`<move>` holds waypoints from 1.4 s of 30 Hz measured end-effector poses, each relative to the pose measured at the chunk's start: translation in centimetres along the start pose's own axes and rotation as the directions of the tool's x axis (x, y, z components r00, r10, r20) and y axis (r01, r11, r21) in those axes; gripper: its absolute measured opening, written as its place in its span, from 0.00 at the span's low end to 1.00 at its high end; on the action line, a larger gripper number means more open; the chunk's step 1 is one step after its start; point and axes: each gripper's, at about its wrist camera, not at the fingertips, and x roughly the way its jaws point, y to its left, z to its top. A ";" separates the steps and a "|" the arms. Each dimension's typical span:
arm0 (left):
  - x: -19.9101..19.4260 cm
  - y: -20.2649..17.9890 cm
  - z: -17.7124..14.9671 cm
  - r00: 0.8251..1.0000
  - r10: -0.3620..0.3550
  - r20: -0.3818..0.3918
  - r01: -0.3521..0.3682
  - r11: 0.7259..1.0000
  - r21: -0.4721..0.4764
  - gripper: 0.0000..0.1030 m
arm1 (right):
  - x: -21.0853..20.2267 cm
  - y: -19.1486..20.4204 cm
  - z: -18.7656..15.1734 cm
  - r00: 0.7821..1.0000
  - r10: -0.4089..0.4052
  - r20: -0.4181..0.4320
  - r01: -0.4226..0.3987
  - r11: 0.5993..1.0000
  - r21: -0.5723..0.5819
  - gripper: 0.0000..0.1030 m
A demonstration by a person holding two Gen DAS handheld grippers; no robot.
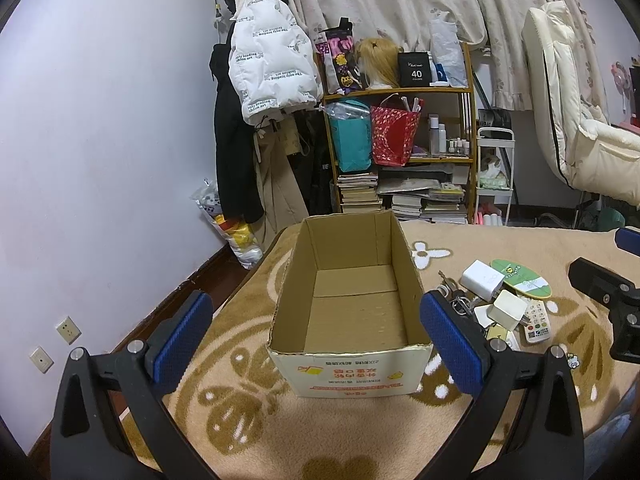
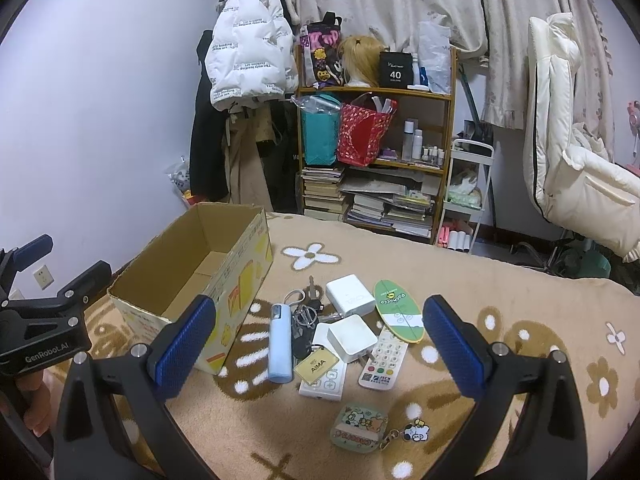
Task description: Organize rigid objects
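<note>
Nearest to the lens in the right wrist view: the right gripper (image 2: 319, 340) with black arms and blue ribbed pads, spread wide, holding nothing, above a beige fleece blanket with brown flower pattern (image 2: 500, 280). Between its fingers, on the blanket, a heap of small rigid things: a pale blue plastic tube (image 2: 279, 344) lying flat, a dark bunch of keys with a yellow tag (image 2: 308, 326) just beside it, two white square chargers (image 2: 350, 294) touching each other, a white remote control with coloured buttons (image 2: 383, 360), a green and white oval board (image 2: 398, 312) and a flat white remote (image 2: 324, 384) partly under the tag. Closer to the camera, apart from the heap, a cartoon keychain pouch (image 2: 359, 428).

Left of the heap, just beside it, an open brown cardboard box with yellow print outside (image 2: 244, 272), upright and with nothing inside. In the left wrist view, the left gripper (image 1: 318, 336) also wide open and gripping nothing, hanging in front of the near wall of the same box. Behind the blanket, a wooden shelf with books and bags (image 2: 374, 160).
</note>
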 end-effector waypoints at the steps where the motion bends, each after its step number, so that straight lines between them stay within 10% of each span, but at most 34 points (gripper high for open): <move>1: 0.0 0.0 0.0 1.000 -0.001 0.000 0.001 1.000 0.000 0.99 | 0.0 0.0 0.0 1.000 -0.001 0.002 0.001 1.000 0.000 1.00; 42: -0.1 -0.2 0.0 1.000 0.000 0.001 0.000 1.000 0.002 0.99 | 0.4 -0.2 -0.2 1.000 0.004 -0.016 -0.004 1.000 0.003 1.00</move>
